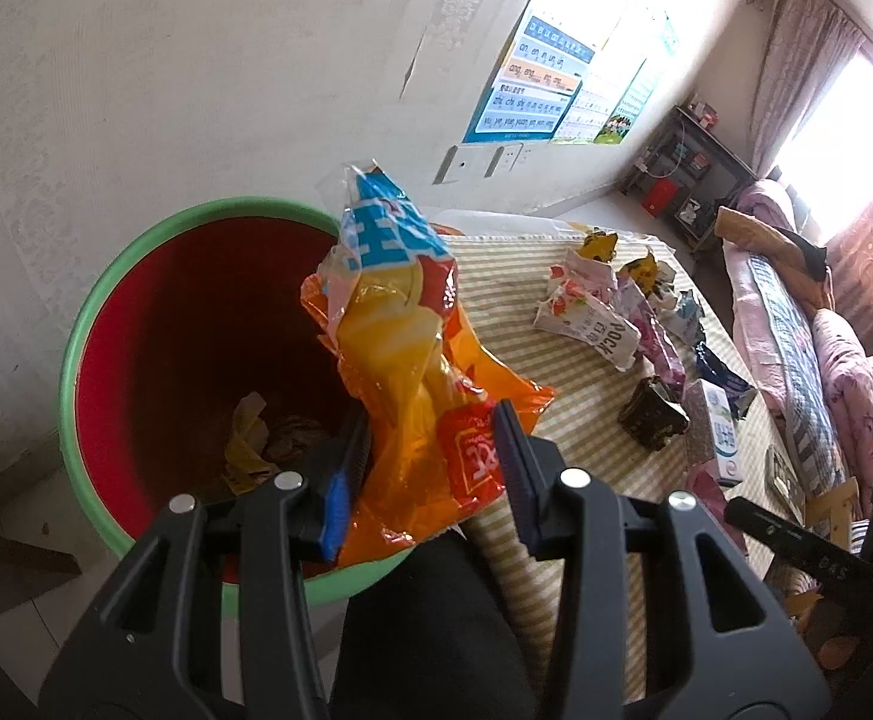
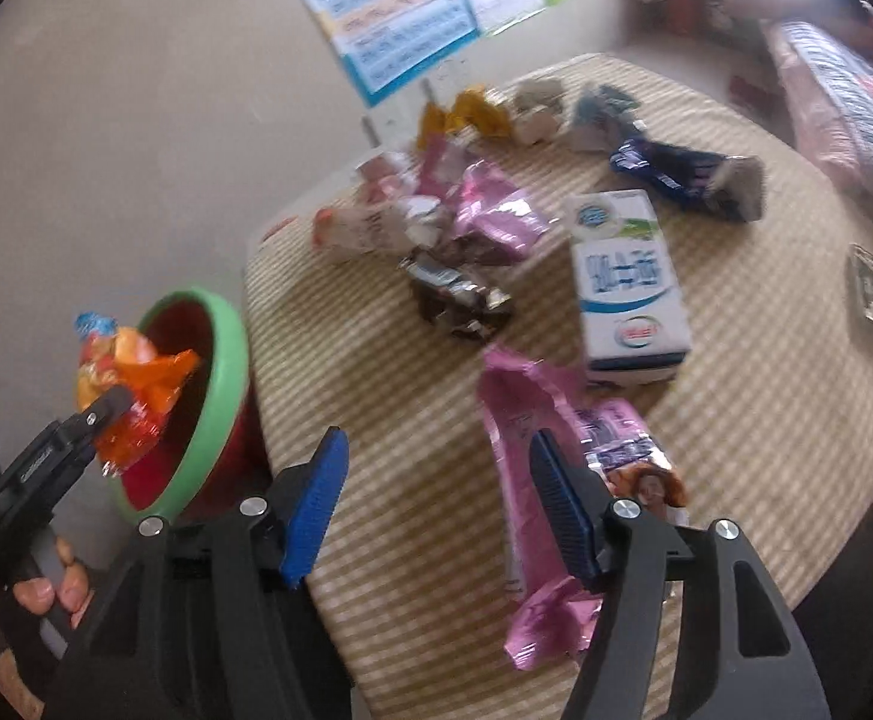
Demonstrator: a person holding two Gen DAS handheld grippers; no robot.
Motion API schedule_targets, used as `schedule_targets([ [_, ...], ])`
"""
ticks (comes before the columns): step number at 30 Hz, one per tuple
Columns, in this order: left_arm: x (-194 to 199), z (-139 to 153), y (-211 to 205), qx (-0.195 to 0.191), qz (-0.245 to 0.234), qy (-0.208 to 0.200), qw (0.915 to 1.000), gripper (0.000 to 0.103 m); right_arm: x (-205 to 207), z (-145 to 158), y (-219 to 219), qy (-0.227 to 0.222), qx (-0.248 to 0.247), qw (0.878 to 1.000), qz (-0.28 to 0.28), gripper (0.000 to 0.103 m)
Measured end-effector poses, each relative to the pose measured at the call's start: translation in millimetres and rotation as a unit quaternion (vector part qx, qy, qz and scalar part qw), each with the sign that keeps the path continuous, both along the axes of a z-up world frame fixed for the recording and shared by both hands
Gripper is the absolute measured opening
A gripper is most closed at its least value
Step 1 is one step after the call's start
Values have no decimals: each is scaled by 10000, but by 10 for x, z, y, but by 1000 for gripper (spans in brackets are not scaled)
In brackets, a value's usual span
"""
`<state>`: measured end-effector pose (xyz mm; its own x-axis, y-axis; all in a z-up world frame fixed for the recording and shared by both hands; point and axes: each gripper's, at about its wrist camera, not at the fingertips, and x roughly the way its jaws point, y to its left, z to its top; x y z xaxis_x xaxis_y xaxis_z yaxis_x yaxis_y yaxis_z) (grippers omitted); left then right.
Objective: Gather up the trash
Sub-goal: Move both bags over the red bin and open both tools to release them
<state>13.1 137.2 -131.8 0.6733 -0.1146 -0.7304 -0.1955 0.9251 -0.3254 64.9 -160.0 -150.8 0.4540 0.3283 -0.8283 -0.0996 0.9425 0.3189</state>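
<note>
Nearest us in the left wrist view, our left gripper (image 1: 430,456) stands partly closed, its pads pinching an orange snack bag (image 1: 412,360) whose crumpled top rises above the fingers. The bag's lower end hides part of the green rim of the red trash bucket (image 1: 94,324) just behind it; inside the bucket we make out yellow and brown scraps, too dark to name.

In the right wrist view, our right gripper (image 2: 436,498) has its jaws spread apart with nothing pressed between the pads; a pink wrapper (image 2: 526,420) lies on the striped tablecloth (image 2: 412,600) under and beside the right-hand finger, which covers part of it. This view is blurred.

Beyond, a milk carton (image 2: 628,288) lies flat, with a dark foil wrapper (image 2: 454,300) beside it. Farther still, a heap of wrappers (image 2: 448,210) blurs together near the wall.
</note>
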Motion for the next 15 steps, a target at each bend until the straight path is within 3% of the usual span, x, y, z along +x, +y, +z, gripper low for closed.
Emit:
schedule_targets([
  [6, -11, -10, 13, 3, 7, 24, 10000, 41, -14, 135, -186, -326, -248, 9990, -181, 63],
  [12, 7, -26, -26, 7, -49, 62, 10000, 41, 22, -293, -432, 632, -554, 9964, -129, 67],
  [15, 19, -36, -30, 17, -71, 92, 9999, 41, -19, -486, -502, 972, -372, 9945, -151, 66],
])
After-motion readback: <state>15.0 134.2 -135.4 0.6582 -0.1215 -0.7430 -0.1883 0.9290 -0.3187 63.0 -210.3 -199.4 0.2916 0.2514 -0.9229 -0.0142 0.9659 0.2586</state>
